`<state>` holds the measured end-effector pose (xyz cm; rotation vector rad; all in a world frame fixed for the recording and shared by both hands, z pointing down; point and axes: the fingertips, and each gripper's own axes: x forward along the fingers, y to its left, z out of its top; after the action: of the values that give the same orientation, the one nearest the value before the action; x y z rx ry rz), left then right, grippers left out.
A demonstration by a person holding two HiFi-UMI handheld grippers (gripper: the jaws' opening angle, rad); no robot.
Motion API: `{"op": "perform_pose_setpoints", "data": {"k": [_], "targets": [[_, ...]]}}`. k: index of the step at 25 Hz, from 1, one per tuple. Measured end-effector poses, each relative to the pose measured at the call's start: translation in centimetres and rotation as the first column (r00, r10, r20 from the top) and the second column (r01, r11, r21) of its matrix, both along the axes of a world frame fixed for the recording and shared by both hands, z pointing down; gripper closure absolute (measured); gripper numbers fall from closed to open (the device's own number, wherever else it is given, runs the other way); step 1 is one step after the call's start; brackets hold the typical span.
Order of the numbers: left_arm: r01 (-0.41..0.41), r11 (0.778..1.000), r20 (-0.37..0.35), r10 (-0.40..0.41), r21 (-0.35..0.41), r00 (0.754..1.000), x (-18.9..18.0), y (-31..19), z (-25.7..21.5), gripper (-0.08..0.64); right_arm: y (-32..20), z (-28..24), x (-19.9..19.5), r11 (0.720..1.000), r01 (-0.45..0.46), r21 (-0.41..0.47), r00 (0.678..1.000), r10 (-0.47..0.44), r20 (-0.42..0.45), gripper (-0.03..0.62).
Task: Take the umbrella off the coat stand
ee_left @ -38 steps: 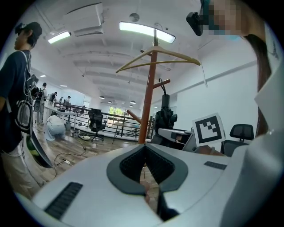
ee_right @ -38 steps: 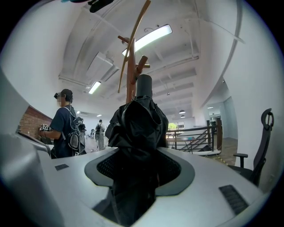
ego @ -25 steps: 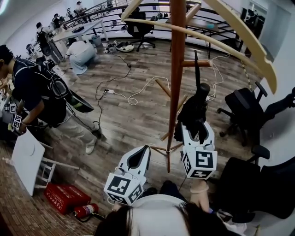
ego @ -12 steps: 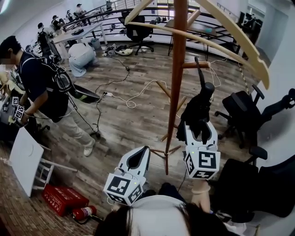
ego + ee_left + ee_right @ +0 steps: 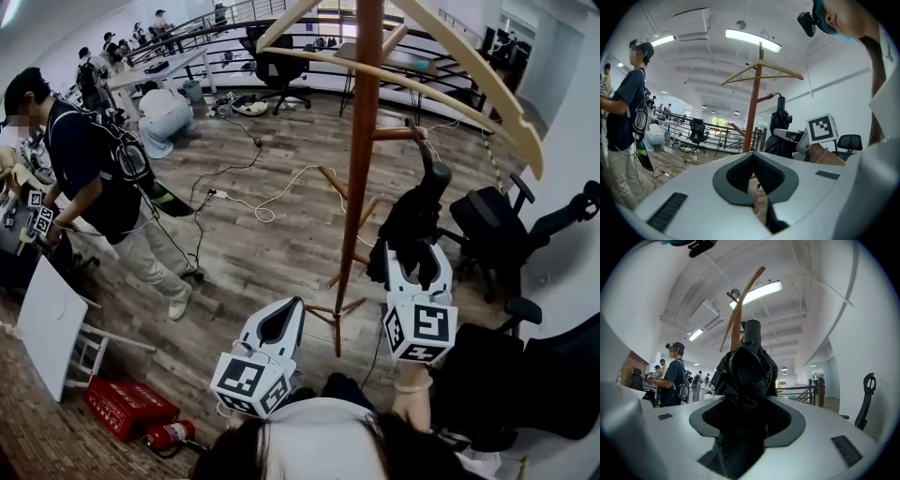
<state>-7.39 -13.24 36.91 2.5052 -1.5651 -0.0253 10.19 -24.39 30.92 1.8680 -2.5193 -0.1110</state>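
Item: black folded fabric umbrella [image 5: 410,220], short black handle on top, canopy bundled loosely below.
Location: beside the tall brown wooden coat stand [image 5: 359,159], on its right in the head view. It leans away from the pole, and its thin black wrist strap [image 5: 418,141] runs up to the end of a short wooden side peg [image 5: 396,133]. Whether the strap is looped over the peg tip cannot be told.
Handling (judged): light; soft and yielding in the canopy, stiff only along the hidden shaft and handle. The smooth fabric is likely to slip or bunch under pressure, and the strap may snag on the peg.
Best hold (judged): low on the bundled canopy across the shaft, or on the rigid handle.
Right gripper [image 5: 418,255]: jaws spread wide and pinching the lower canopy, with dark fabric filling the gap between them in the right gripper view.
Right hand pose: raised in front of the body, gripper pointing level, marker cube towards the person.
Left gripper [image 5: 281,319]: jaws pressed together with nothing between them; held low and level, well apart from the umbrella.
Nearby: black office chair [image 5: 492,225] on the wood-plank floor [image 5: 253,244].
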Motion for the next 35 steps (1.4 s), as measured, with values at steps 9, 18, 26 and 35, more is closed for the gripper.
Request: {"op": "perform_pose_setpoints", "data": {"k": [9,18,26,35], "targets": [[-0.002,1.0,-0.006,0.002,0.005,1.0,-0.2,0.1,0.0,0.551,0.3,-0.3,0.7,1.0,-0.024,0.008,1.0,0.024,0.001,0.35],[-0.016,1.0,-0.014,0.016,0.007,1.0,0.0,0.5,-0.1,0.551,1.0,-0.5,1.3,0.999,-0.045,0.007,0.999,0.045,-0.002,0.35],[-0.036,0.999,-0.016,0.036,0.011,0.999,0.2,1.0,-0.3,0.551,2.0,-0.6,1.3,0.999,-0.049,0.004,0.999,0.048,0.005,0.35],[-0.067,0.998,-0.022,0.068,0.015,0.997,0.6,1.9,-0.3,0.552,4.0,-0.5,1.3,0.999,-0.054,0.005,0.998,0.053,0.018,0.35]]}}
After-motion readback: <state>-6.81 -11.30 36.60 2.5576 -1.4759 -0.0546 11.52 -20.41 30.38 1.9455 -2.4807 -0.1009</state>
